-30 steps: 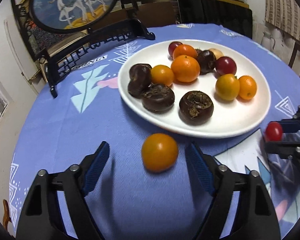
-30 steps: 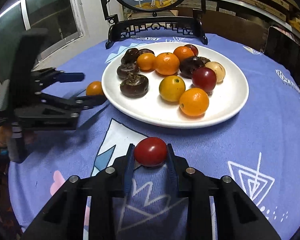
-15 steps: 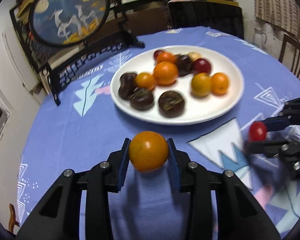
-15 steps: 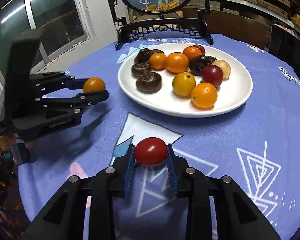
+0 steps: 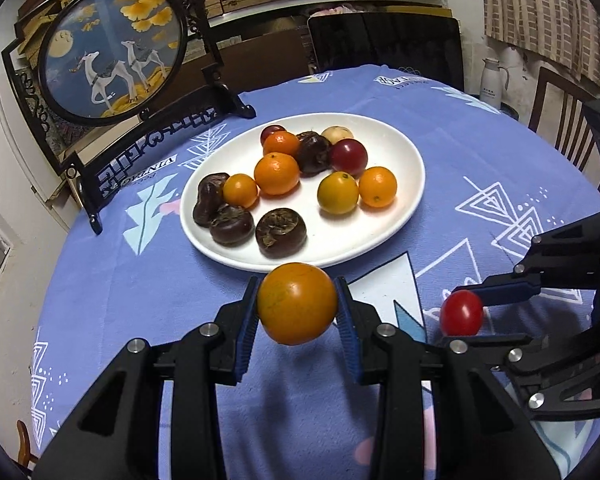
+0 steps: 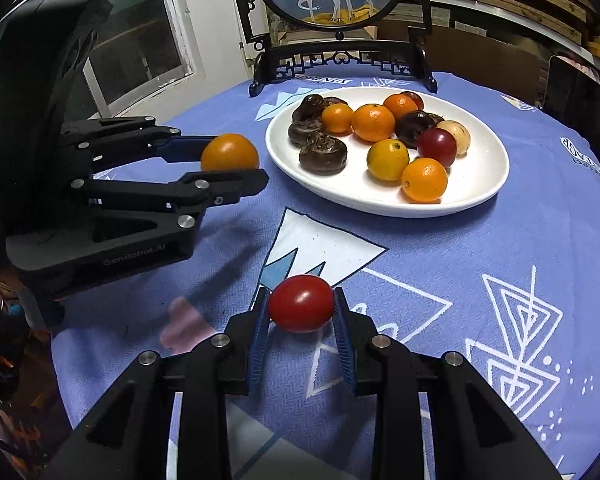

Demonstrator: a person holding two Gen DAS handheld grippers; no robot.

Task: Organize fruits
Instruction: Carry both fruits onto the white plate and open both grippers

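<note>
My left gripper [image 5: 297, 304] is shut on an orange tomato [image 5: 297, 303] and holds it above the blue tablecloth, just short of the near rim of a white plate [image 5: 400, 216]. The plate holds several oranges, dark chestnut-like fruits and red fruits. My right gripper [image 6: 301, 309] is shut on a red cherry tomato [image 6: 301, 303], lifted above the cloth, in front of the plate [image 6: 476, 196]. The left gripper with the orange tomato [image 6: 229, 153] shows in the right wrist view, left of the plate. The right gripper with the red tomato [image 5: 461, 313] shows at right in the left wrist view.
A round painted screen on a black carved stand [image 5: 112, 52] stands at the table's far edge behind the plate. A wooden chair [image 5: 560, 116] and a white thermos [image 5: 494, 80] are beyond the table at right. A window [image 6: 132, 36] is to the left.
One second ago my left gripper was open around the orange tomato on the cloth; it has shut on it and lifted it. Both grippers have risen, the right still holding the red tomato.
</note>
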